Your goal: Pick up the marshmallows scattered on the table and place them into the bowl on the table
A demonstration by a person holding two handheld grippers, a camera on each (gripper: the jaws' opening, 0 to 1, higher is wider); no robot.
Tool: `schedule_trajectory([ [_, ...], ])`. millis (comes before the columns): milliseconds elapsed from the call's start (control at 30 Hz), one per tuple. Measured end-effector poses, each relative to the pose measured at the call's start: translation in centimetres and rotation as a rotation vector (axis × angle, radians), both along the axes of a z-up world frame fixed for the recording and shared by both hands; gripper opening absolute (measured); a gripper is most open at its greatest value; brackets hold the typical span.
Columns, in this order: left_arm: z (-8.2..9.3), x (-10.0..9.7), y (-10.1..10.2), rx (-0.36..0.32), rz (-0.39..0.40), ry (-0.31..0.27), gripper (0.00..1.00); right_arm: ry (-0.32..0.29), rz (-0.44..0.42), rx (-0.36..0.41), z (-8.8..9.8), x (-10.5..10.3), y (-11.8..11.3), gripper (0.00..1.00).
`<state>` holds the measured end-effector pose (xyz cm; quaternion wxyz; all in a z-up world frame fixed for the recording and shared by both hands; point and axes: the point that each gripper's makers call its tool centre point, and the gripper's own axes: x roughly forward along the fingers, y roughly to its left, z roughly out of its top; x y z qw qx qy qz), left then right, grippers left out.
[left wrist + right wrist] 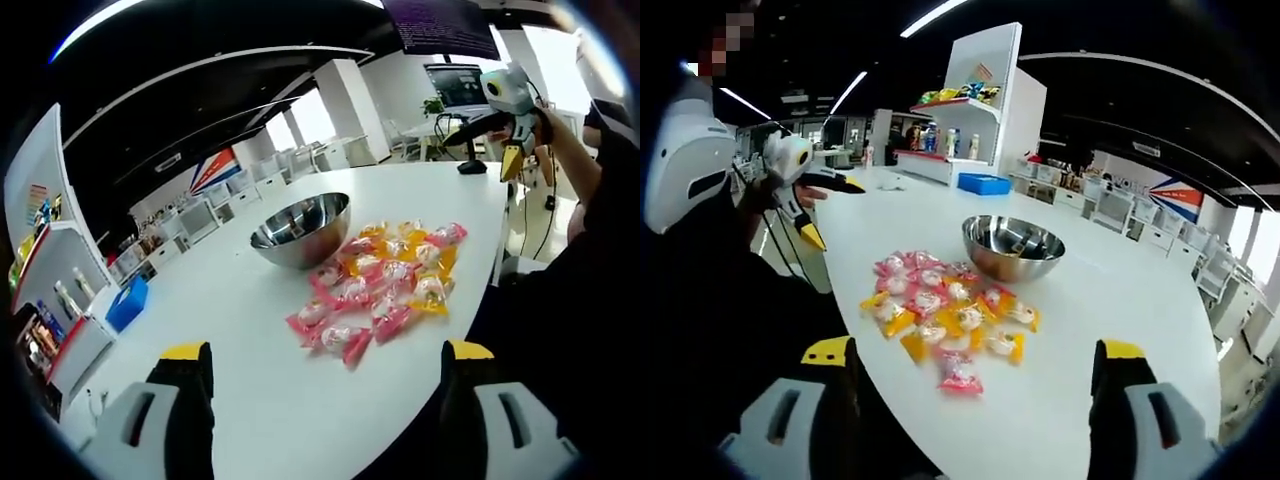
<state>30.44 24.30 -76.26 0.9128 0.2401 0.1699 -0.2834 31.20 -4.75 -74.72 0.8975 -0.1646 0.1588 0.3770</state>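
Note:
A steel bowl point(300, 228) point(1012, 246) stands empty on the white table point(240, 330) point(1130, 290). Beside it lies a pile of several wrapped marshmallows point(385, 285) point(940, 305) in pink, yellow and orange wrappers. My left gripper point(327, 352) is open and held above the table, short of the pile; from the other side it appears as the left gripper point(830, 210) in a hand, off the table's edge. My right gripper point(974, 352) is open too, nothing between its jaws, and it shows as the right gripper point(505, 135) raised in a hand beyond the table.
A blue box point(128, 303) point(985, 184) sits on the table's far end near a white shelf point(975, 100) of goods. The person's dark sleeve point(590, 250) point(720, 300) borders the table edge. A monitor point(455, 85) and desks stand behind.

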Motion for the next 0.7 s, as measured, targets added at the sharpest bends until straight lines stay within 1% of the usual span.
schedule_trajectory([
  [100, 0.0, 0.0, 0.0, -0.001, 0.0, 0.0, 0.92, 0.01, 0.014, 0.001, -0.4, 0.0, 0.3, 0.92],
  [267, 0.1, 0.0, 0.1, -0.006, 0.002, 0.0, 0.92, 0.026, 0.005, 0.008, -1.1, 0.6, 0.7, 0.92],
  [433, 0.3, 0.1, 0.1, -0.006, 0.002, -0.003, 0.92, 0.057, 0.026, -0.001, -2.4, 0.9, 1.5, 0.91],
  [700, 0.1, 0.2, 0.1, -0.003, 0.0, 0.003, 0.92, 0.118, 0.065, 0.048, -4.3, 1.8, 2.8, 0.91],
])
